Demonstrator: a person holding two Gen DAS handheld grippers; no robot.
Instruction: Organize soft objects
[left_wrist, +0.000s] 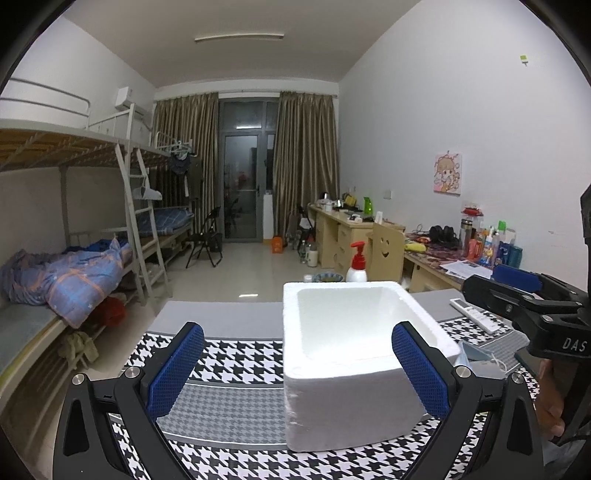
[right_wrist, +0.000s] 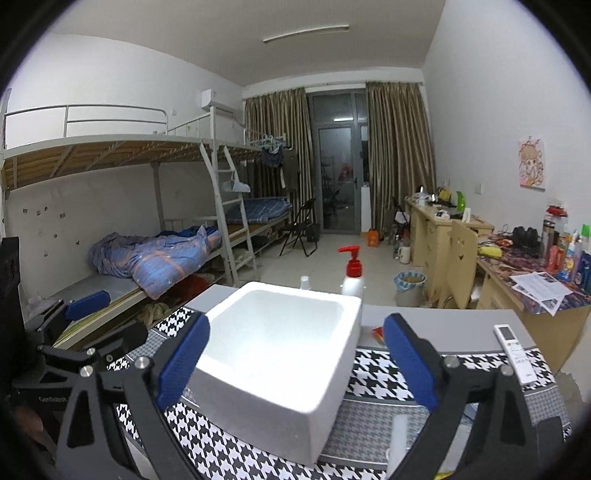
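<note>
A white foam box stands empty on the houndstooth cloth; it also shows in the right wrist view. My left gripper is open and empty, its blue pads either side of the box's near left part. My right gripper is open and empty, just in front of the box. A blue face mask lies to the right of the box, partly hidden. A small red item lies behind the box's right side. The right gripper shows at the right edge of the left wrist view.
A red-topped pump bottle stands behind the box. A white remote lies at the right on the grey table. A small white cup is at the far edge. Bunk beds are left, desks right.
</note>
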